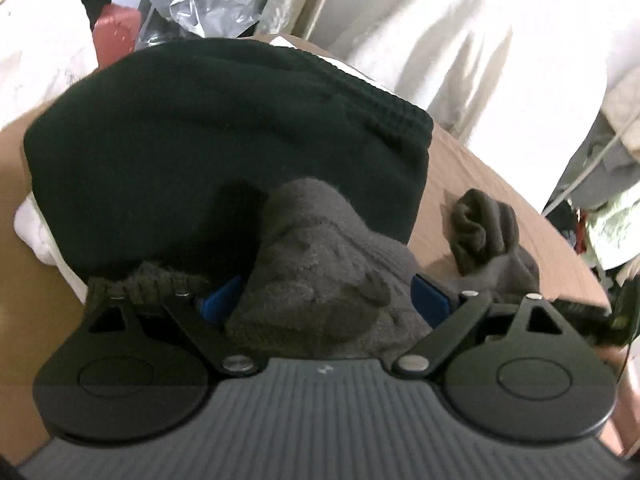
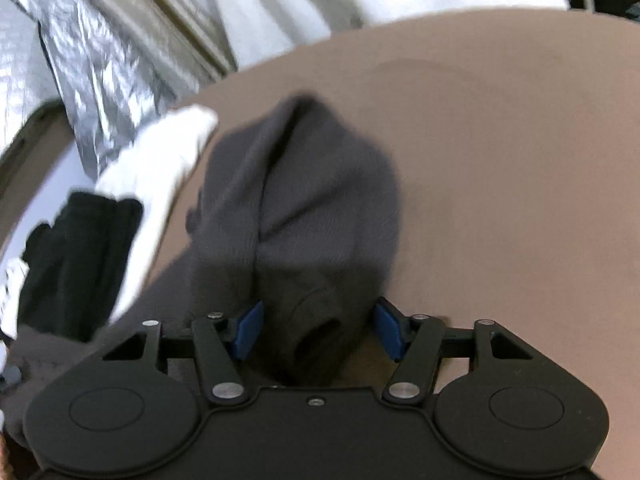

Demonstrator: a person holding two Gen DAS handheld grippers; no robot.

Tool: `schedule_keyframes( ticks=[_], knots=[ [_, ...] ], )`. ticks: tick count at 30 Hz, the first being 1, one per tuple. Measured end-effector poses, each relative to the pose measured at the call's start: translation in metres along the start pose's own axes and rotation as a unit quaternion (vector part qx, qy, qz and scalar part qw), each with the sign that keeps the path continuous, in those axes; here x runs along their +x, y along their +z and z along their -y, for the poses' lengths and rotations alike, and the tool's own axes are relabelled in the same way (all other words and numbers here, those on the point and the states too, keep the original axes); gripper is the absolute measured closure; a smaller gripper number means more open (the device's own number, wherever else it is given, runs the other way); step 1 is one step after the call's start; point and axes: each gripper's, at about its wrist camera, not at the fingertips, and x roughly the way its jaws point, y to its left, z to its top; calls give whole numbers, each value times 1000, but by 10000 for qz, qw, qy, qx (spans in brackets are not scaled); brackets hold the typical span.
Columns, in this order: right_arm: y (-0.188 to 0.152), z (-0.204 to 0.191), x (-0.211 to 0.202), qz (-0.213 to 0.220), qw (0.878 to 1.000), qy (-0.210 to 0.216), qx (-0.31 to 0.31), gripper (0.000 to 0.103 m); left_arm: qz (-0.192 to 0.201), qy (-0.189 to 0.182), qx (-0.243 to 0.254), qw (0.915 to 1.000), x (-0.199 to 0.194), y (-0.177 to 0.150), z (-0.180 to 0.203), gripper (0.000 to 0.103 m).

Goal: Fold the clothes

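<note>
Left tongs (image 1: 326, 300): jaws stand wide; a grey knit garment (image 1: 320, 276) is bunched between the blue pads (image 1: 430, 300), but whether the pads press on it cannot be told. Right tongs (image 2: 316, 330): jaws part-open; a second grey knit piece (image 2: 304, 200) lies between them on the brown worktop (image 2: 500, 160); the pads stand just clear of the fabric on both sides, so nothing is gripped.

Location: both grey pieces rest on the worktop; a black knit garment (image 1: 224, 140) lies folded just behind the left piece; a small dark rolled item (image 1: 482, 228) sits to the side, apart.

Handling, as a judgement: the knit is light, soft and limp; it will sag and stretch, not slip; no fragility. Take hold at a ribbed hem or cuff edge, through one layer of thickness; avoid grasping the bunched middle, which will carry creases into the fold.
</note>
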Motion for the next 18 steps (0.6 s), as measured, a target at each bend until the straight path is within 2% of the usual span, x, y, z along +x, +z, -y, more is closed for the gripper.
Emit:
schedule_keyframes(
  ticks=[1,2,3,4,8,10,13,18],
  knots=[
    [-6,-10,0,91,9993,-132,-344,74,-3,130,255,9996,0,-2,4,34],
    [-12,-21,-4,226,9970,-268,-688,79,1,272,551,9981,0,-6,9,49],
    [-18,-32,-13,446,9928,-414,-1029,83,1,379,764,9964,0,-7,17,64],
    [-24,-42,-23,658,9880,-546,-1287,84,32,428,858,9954,-2,-7,22,74],
    [-39,-60,-73,1444,9670,-1191,-1729,85,399,248,427,9980,-15,-4,16,88],
    [-40,-54,-93,1640,9611,-1403,-1722,86,564,373,689,9953,-19,-8,23,90],
    [-37,-38,-120,1782,9573,-1618,-1600,87,748,309,946,9922,-28,-14,40,92],
    [-9,-23,-161,2176,9299,-2159,-2034,90,1275,213,1500,9802,-43,1,92,93]
  ],
)
